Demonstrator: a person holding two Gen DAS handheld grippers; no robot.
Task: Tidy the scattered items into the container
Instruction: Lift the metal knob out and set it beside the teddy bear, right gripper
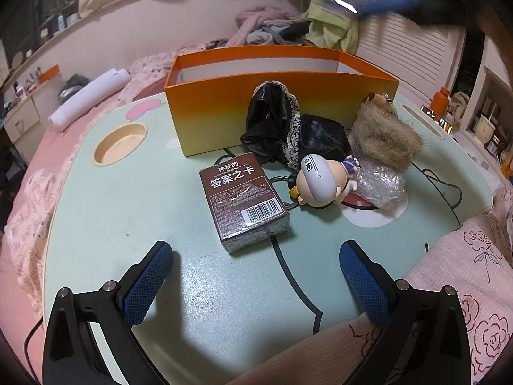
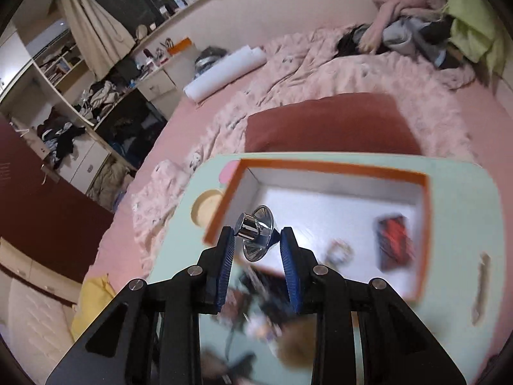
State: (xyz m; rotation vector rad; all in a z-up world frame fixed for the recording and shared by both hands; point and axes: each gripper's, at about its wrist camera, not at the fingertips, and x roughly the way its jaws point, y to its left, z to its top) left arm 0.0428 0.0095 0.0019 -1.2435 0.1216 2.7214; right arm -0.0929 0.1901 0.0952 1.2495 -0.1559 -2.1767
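One counter (image 1: 96, 224), pale green, is carrying the orange container (image 1: 282, 109). In front of it are lying a black lace-trimmed cloth (image 1: 288, 134), a furry brown toy (image 1: 384, 134), a brown card box (image 1: 247, 202) and a small figurine (image 1: 320, 179). I am holding my right hand-held gripper (image 2: 256, 240) over the container, closed on a shiny metal funnel (image 2: 256, 235). My left hand-held gripper (image 1: 253, 276) is hovering wide open, gripping nothing.
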